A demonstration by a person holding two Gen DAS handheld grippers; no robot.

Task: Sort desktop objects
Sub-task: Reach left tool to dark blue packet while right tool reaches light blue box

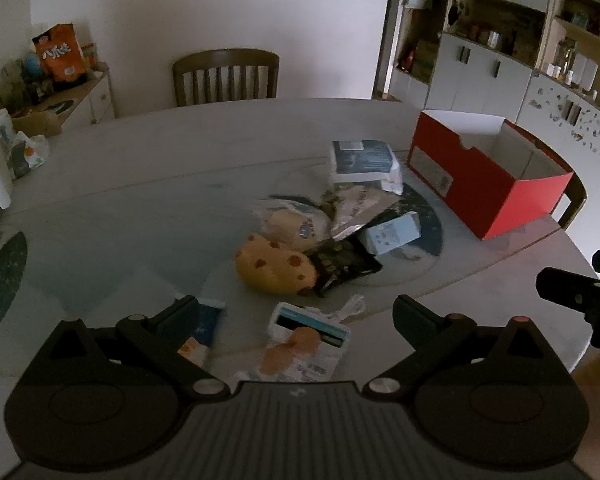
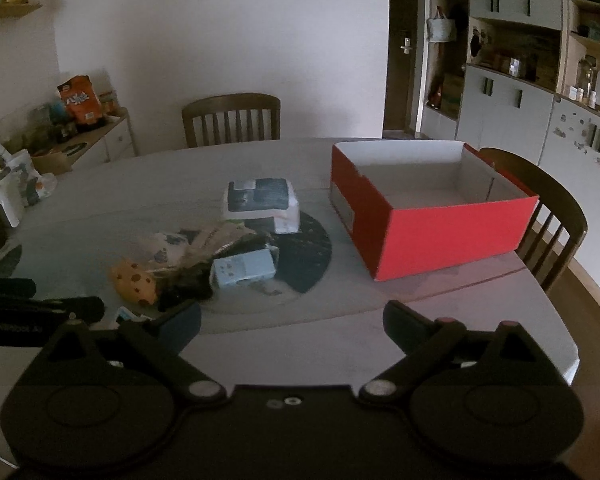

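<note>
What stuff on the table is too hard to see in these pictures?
- Blue packet, left wrist view: the left gripper finger covers part of it.
- Card, left wrist view: print blurred, lower end behind the gripper body.
- Dark snack bag, right wrist view: too dim and blurred to read.
- Red box floor: hidden by its near wall in both views.
- Right gripper: open, nothing between its fingers.

Jumbled packets, cookie-shaped plush and small boxes beside open, upright red box.
</note>
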